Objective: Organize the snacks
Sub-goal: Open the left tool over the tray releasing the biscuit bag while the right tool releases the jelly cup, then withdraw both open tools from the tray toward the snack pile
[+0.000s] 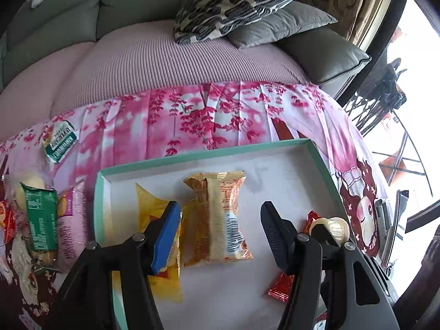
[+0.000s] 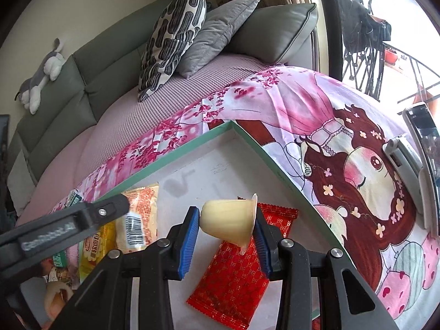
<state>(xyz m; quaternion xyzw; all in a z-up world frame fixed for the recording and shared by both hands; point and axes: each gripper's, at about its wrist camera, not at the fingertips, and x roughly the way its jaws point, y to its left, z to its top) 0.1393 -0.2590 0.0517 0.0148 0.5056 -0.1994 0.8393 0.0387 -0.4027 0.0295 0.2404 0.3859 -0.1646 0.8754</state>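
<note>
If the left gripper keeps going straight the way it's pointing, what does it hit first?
Most likely the orange snack packet lying in the tray, right between the open fingers of the left gripper. Depth is hard to judge, so it might pass just above it.

A shallow tray with a teal rim and white floor lies on the patterned cloth. Inside it, an orange-and-cream snack packet lies flat, seam side up, barcode visible. Just beside it on the left lies a yellow packet. A red foil packet lies flat near the tray's right wall. A pale yellow jelly cup is held on its side above the red packet. Green-wrapped snacks lie outside the tray, on the cloth to its left.
</note>
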